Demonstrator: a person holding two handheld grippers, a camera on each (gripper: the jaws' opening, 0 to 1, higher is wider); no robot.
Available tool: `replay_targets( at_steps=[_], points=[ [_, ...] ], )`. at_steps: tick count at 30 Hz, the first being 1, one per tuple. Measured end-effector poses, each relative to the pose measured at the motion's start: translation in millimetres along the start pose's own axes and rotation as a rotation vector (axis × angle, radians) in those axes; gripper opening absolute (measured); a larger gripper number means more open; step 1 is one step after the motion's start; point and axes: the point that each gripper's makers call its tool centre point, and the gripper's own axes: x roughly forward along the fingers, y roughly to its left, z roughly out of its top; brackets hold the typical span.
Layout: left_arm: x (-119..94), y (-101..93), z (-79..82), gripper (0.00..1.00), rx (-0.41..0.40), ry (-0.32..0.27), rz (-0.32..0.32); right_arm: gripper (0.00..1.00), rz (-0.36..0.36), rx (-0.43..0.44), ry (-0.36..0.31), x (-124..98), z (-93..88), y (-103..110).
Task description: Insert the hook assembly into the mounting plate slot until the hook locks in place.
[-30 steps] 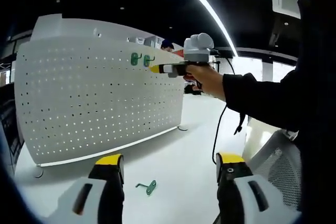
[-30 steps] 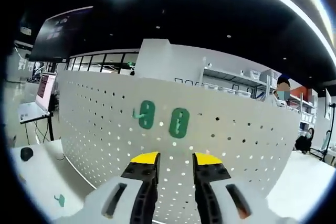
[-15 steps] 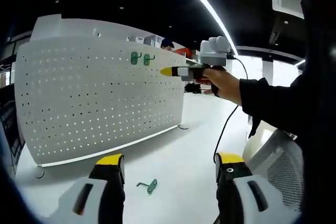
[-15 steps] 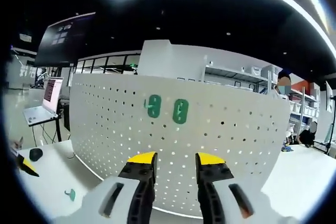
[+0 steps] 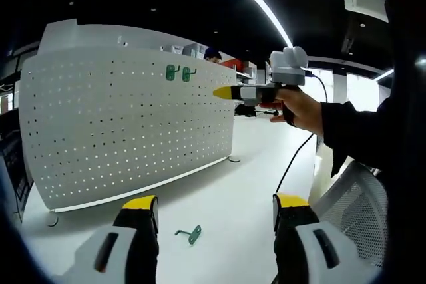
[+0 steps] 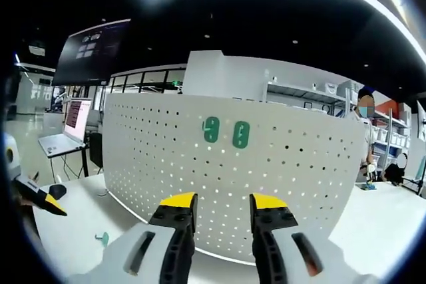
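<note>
A white perforated mounting plate (image 5: 126, 124) stands upright on a white table (image 5: 226, 204), seen from the left gripper view with two green hooks (image 5: 180, 73) already seated side by side in its upper rows, at about 12 o'clock from the plate's centre. A third green hook (image 5: 190, 234) lies loose on the table in front of the plate, at 6 o'clock in that view, between the yellow-tipped fingers (image 5: 140, 204) of the left gripper (image 5: 216, 207), which are spread wide and grasp nothing. At 2 o'clock, a person's hand (image 5: 303, 108) holds the right gripper (image 5: 225, 92) level in the air, its yellow tips pointing toward the plate but well apart from it. In the right gripper view, the two mounted hooks (image 6: 226, 132) sit near the plate's (image 6: 233, 177) top edge at 12 o'clock, above the right gripper (image 6: 220, 205), whose fingers (image 6: 176, 202) stand released with an open gap and nothing between them. The loose hook (image 6: 102, 238) rests on the table (image 6: 73, 231) at 8 o'clock, and the left gripper's yellow tip (image 6: 48, 203) enters at 9 o'clock.
</note>
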Motion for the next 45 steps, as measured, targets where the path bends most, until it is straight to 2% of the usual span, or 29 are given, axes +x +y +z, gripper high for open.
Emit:
replay_targets(
  at_steps=[17,32,45],
  points=[
    [0,2.5,-3.0,0.71,-0.007,0.011,0.008,0.30,0.043,0.011,0.018,-21,-12.9,12],
    [-4,11.5,-3.9,0.71,-0.028,0.012,0.040,0.30,0.046,0.027,0.027,-39,-21.9,12],
    [-11,18.7,1.1,0.70,-0.045,-0.008,0.082,0.30,0.096,0.032,0.051,-38,-34.0,33]
  ],
)
